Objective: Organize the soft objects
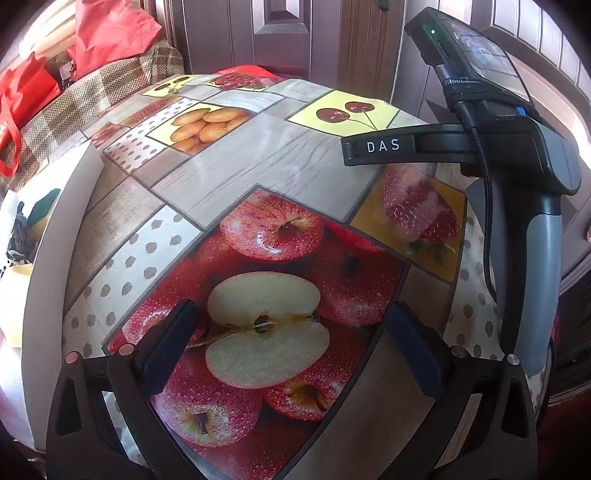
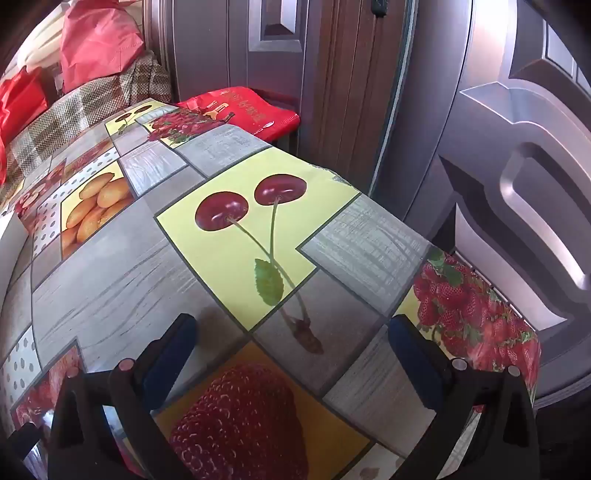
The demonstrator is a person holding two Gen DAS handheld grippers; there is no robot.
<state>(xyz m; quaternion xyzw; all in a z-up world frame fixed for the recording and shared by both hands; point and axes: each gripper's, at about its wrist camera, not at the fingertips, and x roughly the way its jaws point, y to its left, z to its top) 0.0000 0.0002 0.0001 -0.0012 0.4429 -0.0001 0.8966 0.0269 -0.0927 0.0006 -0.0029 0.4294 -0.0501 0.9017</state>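
Observation:
In the left wrist view my left gripper (image 1: 290, 314) hovers open over the apple print of the fruit-patterned tablecloth (image 1: 258, 155), with nothing between its fingers. Past the table's left edge stands a white container (image 1: 55, 229). Inside it I glimpse a dark green piece (image 1: 44, 206), a yellow piece (image 1: 18, 273) and something black, all mostly cut off. One finger (image 1: 376, 147) of my right gripper, marked DAS, reaches in from the right above the table. In the right wrist view my right gripper (image 2: 293, 325) is open and empty over the cherry and strawberry prints (image 2: 258, 229).
A plaid-covered sofa (image 1: 110, 92) with red bags (image 1: 110, 33) lies behind the table on the left. A red bag (image 2: 243, 110) rests on a stool at the far end. Dark panelled doors (image 2: 517, 166) stand close to the table's right edge.

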